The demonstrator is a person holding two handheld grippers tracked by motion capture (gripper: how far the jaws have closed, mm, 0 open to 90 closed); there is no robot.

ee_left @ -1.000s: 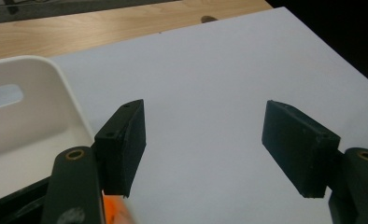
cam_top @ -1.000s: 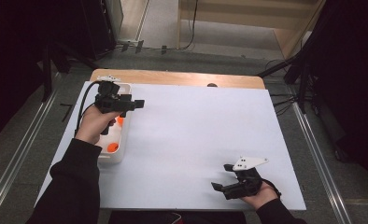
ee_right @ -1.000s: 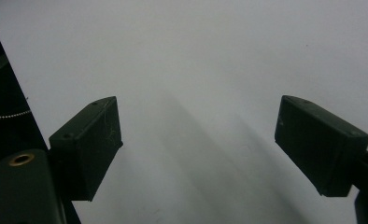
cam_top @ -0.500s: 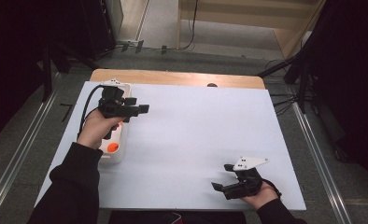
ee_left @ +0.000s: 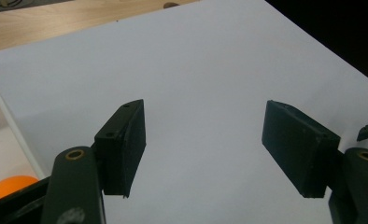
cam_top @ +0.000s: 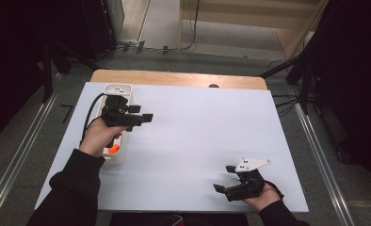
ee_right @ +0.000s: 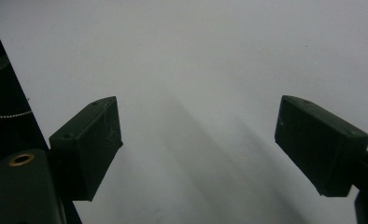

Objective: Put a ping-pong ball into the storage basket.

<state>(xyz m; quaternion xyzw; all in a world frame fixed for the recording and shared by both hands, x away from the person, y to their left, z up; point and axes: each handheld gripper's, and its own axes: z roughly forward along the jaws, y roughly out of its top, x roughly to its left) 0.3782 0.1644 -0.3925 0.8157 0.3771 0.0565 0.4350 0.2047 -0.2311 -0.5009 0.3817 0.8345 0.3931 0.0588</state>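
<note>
My left gripper (cam_top: 141, 114) hovers at the left of the white table, its jaws pointing right over the sheet, just past a long white tray (cam_top: 119, 88). The jaws stand open with nothing between them, and in the left gripper view the left gripper (ee_left: 203, 121) has only bare white sheet in its gap. An orange ball (cam_top: 112, 150) lies in the tray near the hand; the orange ball (ee_left: 14, 184) peeks in at the bottom left. My right gripper (cam_top: 223, 178) rests low at the front right, open and empty; the right gripper (ee_right: 198, 126) frames plain white surface.
The white sheet (cam_top: 197, 132) covers most of the table, with a wooden strip (cam_top: 174, 79) along the far edge. Dark stands and cables surround the table on the floor. The tray runs along the left edge of the sheet.
My left hand has moved right and a little nearer, off the tray and out over the sheet. The right hand has stayed where it was.
</note>
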